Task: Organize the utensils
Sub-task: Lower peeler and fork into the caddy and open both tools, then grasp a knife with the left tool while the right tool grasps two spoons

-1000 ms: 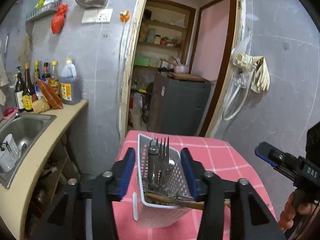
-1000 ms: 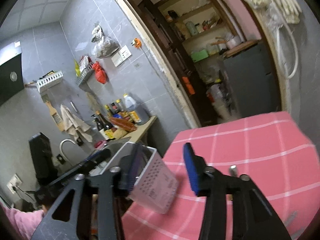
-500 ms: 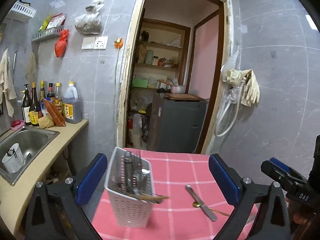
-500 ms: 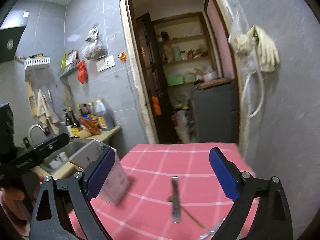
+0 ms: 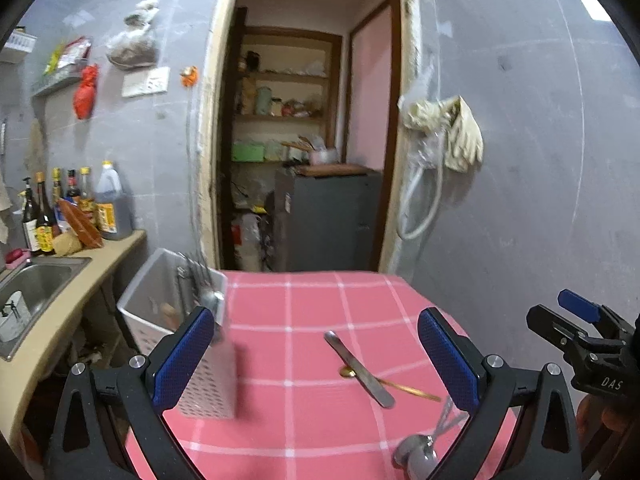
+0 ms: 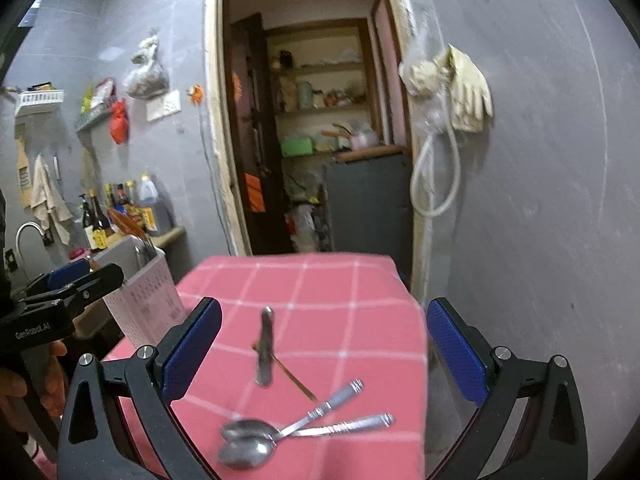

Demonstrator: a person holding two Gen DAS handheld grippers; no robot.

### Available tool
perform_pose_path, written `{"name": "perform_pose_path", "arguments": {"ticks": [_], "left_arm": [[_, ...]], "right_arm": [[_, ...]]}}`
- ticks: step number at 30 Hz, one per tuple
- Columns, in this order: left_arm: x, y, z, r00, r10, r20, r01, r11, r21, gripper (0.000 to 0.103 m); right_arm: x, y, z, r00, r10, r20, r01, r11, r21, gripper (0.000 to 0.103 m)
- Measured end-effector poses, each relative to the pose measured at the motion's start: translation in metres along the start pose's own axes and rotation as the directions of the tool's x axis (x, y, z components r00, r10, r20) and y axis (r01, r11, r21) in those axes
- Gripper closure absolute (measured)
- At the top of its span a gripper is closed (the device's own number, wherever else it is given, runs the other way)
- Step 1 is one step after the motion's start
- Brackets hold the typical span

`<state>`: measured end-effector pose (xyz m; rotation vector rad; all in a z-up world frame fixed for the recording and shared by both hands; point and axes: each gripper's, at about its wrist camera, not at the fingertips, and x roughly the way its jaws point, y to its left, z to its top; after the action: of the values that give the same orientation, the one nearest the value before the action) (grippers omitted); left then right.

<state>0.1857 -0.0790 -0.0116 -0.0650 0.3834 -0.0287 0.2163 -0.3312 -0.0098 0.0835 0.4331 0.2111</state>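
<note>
The left wrist view looks forward between the spread fingers of the left claw point(image 5: 316, 360), from low over the near edge of the desk point(image 5: 304, 304) and faces the open doorway point(image 5: 308, 140) in the grey wall. The right wrist view looks the same way between the fingers of the right claw point(image 6: 324, 352), set a little further right and close over two spoons point(image 6: 256, 440). Both views share the pink checked desk, the white basket point(image 5: 176, 320) at its left edge, the flat metal utensil point(image 5: 360, 368) mid-desk, the doorway and the gloves point(image 5: 460, 136) hanging on the wall. Each view also catches the other claw at its outer edge.
</note>
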Motion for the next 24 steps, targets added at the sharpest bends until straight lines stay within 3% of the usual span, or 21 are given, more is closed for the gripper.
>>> {"name": "perform_pose_path", "arguments": {"ticks": [5,13,19,22,24], "left_arm": [[0.018,-0.014,-0.017,0.997,-0.041,-0.065,0.042,0.999,0.016,0.000],[0.067,-0.026,-0.045,0.977,-0.076,-0.199,0.078,0.997,0.003,0.000],[0.112,-0.028,-0.061,0.941,-0.116,-0.317,0.104,0.993,-0.054,0.000],[0.128,-0.031,-0.066,0.924,-0.144,-0.355,0.122,0.989,-0.083,0.003],[0.140,-0.031,-0.070,0.907,-0.164,-0.388,0.134,0.986,-0.104,0.016]], "right_arm": [[0.016,-0.020,-0.027,0.997,-0.018,-0.077,0.023,0.998,0.058,0.002],[0.047,-0.036,-0.071,0.978,0.005,-0.209,0.026,0.989,0.147,0.002],[0.072,-0.050,-0.103,0.944,0.102,-0.313,-0.005,0.955,0.297,0.003],[0.083,-0.052,-0.119,0.927,0.142,-0.348,-0.010,0.935,0.356,0.014],[0.092,-0.050,-0.126,0.916,0.145,-0.374,0.004,0.928,0.372,0.029]]}}
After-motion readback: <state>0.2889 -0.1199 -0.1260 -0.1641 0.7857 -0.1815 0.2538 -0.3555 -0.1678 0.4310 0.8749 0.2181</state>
